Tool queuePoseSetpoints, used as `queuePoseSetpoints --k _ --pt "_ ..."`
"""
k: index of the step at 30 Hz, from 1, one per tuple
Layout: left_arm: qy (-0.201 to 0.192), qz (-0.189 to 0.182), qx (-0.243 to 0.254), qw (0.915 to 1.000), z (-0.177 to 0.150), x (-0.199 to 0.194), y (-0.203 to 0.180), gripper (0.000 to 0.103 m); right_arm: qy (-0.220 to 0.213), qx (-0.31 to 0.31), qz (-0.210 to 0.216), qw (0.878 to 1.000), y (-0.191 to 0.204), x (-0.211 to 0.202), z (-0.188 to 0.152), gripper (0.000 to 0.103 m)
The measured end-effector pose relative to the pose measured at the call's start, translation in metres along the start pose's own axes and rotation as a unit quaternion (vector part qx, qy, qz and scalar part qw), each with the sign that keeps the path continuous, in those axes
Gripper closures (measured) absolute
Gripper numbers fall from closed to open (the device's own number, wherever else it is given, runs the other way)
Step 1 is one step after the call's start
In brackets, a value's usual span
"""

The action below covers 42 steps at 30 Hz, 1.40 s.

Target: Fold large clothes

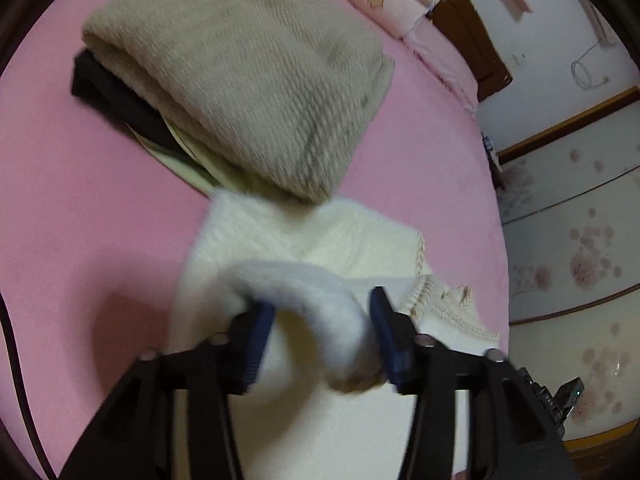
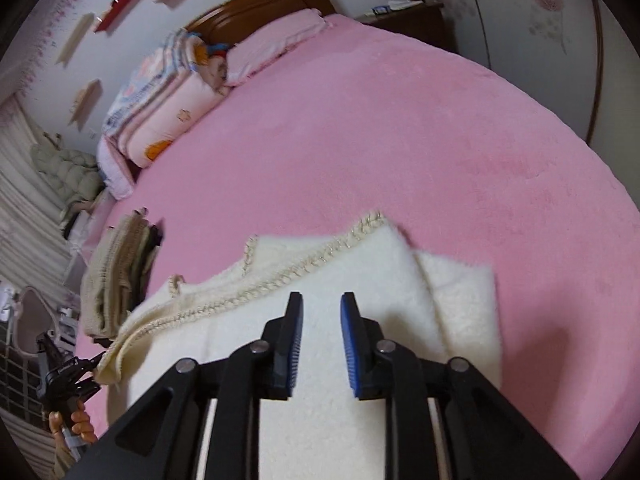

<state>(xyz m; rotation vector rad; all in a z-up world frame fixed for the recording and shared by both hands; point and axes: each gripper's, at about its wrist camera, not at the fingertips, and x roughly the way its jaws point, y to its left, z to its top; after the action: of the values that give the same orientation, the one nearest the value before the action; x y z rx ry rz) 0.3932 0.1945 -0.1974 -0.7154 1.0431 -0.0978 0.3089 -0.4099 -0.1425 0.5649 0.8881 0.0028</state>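
Observation:
A cream fleece garment (image 2: 328,280) with a braided trim lies partly folded on the pink bed (image 2: 400,140). It also shows in the left wrist view (image 1: 304,240). My left gripper (image 1: 322,312) has its jaws wide apart, with a rolled fold of the cream garment (image 1: 320,296) arching between them. It also shows at the garment's left edge in the right wrist view (image 2: 68,380). My right gripper (image 2: 320,308) is open and empty, just above the garment's middle.
A folded beige knit (image 1: 240,68) lies on top of dark and pale clothes (image 1: 116,96) beyond the cream garment. The same stack (image 2: 116,276) is at the left. Folded quilts and a pillow (image 2: 168,92) sit by the wooden headboard (image 2: 260,0). A wardrobe (image 1: 580,240) stands to the right.

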Motion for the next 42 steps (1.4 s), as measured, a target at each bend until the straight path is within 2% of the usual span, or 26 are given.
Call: queuePoseSetpoints --k 2,4,5,9,13,19,21,22,23,25,28,30,31,32,36,39,42 --pt "-0.036 0.002 0.02 0.9992 0.002 -0.016 0.001 0.035 -0.011 0.001 -0.008 1.0 -0.008 -0.008 0.001 0.077" --pt "-0.073 0.02 0.05 0.9959 0.003 -0.032 0.0 0.027 -0.02 -0.014 -0.036 0.999 -0.013 -0.009 0.002 0.077" --pt "-0.082 0.03 0.066 0.994 0.004 -0.035 -0.001 0.027 -0.018 -0.027 -0.054 0.998 -0.015 -0.007 0.001 0.077" --pt "-0.082 0.058 0.124 0.9872 0.005 -0.028 -0.012 0.027 -0.001 -0.038 -0.073 0.997 -0.024 0.003 0.001 0.077" --pt "-0.07 0.096 0.184 0.9756 0.003 -0.005 -0.03 0.027 0.013 -0.057 -0.079 0.995 -0.018 0.019 0.002 0.077" --pt "-0.038 0.137 0.234 0.9617 0.004 0.04 -0.054 0.027 0.031 -0.096 -0.118 0.988 0.0 0.054 0.007 0.077" --pt "-0.03 0.138 0.227 0.9637 0.006 0.05 -0.055 0.036 0.033 -0.1 -0.123 0.987 0.002 0.06 0.011 0.077" --pt "-0.019 0.135 0.212 0.9677 0.01 0.057 -0.054 0.042 0.035 -0.101 -0.126 0.986 0.002 0.064 0.013 0.077" --pt "-0.01 0.128 0.201 0.9711 0.012 0.061 -0.053 0.059 0.038 -0.103 -0.131 0.985 0.002 0.069 0.015 0.077" --pt "0.01 0.12 0.18 0.9764 0.014 0.067 -0.05 0.072 0.045 -0.103 -0.139 0.984 0.001 0.077 0.018 0.077" --pt "0.002 0.111 0.169 0.9794 0.012 0.063 -0.045 0.093 0.062 -0.1 -0.137 0.984 0.0 0.088 0.018 0.077" --pt "-0.011 0.101 0.167 0.9807 0.011 0.051 -0.044 0.094 0.056 -0.11 -0.136 0.983 0.002 0.087 0.015 0.078" --pt "-0.018 0.099 0.17 0.9803 0.011 0.045 -0.047 0.095 0.046 -0.117 -0.133 0.983 0.003 0.083 0.013 0.098" --pt "-0.022 0.096 0.172 0.9801 0.01 0.041 -0.05 0.095 0.04 -0.123 -0.138 0.982 0.005 0.079 0.011 0.103" --pt "-0.024 0.096 0.171 0.9802 0.012 0.032 -0.062 0.096 -0.007 -0.127 -0.145 0.981 0.013 0.052 0.005 0.103" --pt "-0.017 0.095 0.166 0.9814 0.016 0.033 -0.066 0.096 -0.076 -0.109 -0.155 0.979 0.015 0.012 0.007 0.103" --pt "-0.012 0.116 0.158 0.9805 0.02 0.046 -0.065 0.096 -0.114 -0.093 -0.169 0.974 0.008 -0.014 0.015 0.103"
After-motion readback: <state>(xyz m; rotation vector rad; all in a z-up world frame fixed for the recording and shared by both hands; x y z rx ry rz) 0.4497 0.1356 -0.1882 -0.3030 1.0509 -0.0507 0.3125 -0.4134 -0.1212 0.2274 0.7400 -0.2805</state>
